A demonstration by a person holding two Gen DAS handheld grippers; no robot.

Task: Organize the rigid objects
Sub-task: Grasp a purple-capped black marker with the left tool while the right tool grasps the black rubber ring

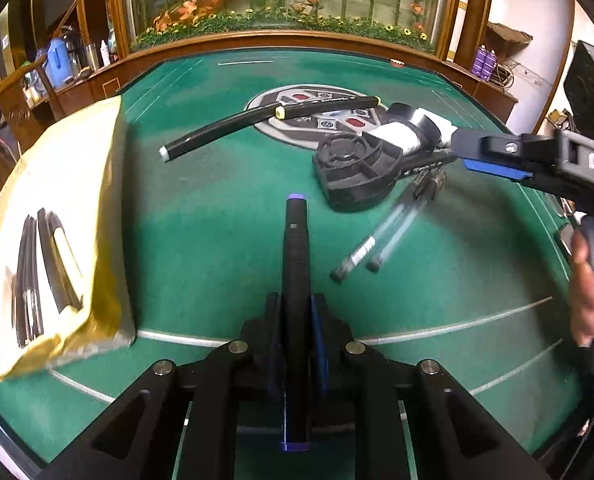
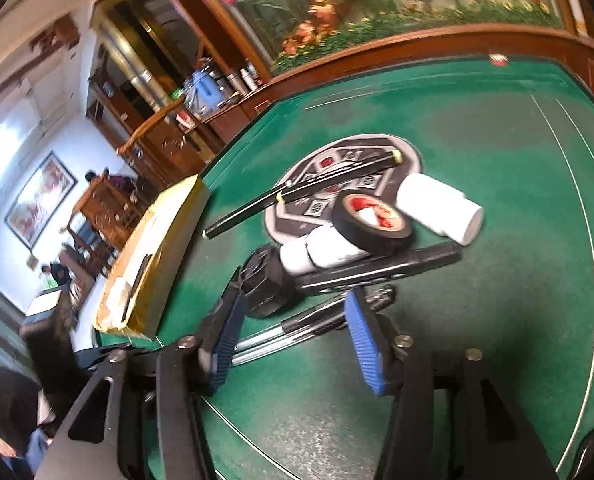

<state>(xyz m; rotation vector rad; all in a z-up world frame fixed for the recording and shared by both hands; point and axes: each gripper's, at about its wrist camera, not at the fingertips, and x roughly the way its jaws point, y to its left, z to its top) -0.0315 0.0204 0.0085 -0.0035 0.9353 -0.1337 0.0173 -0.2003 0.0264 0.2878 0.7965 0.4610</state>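
Left tool clamping black marker, right tool spread above pens

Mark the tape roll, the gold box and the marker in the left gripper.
tape roll (image 2: 373, 222): right wrist view, red-and-white core.
gold box (image 1: 109, 184): left wrist view, side wall.
marker (image 1: 295, 248): left wrist view, black barrel.

A: Both views are evenly lit, fairly bright. Daylight pours in at the left edge of the right wrist view, washing the white wall out.

B: Blur?

A: Plenty there; the whole right wrist frame smears, worst on the pens at centre. The left wrist view is sharper, though its clear pens streak.

B: Shadows?

A: Soft, darker patches on the green table. Fisheye bends the table edge; corners go black.
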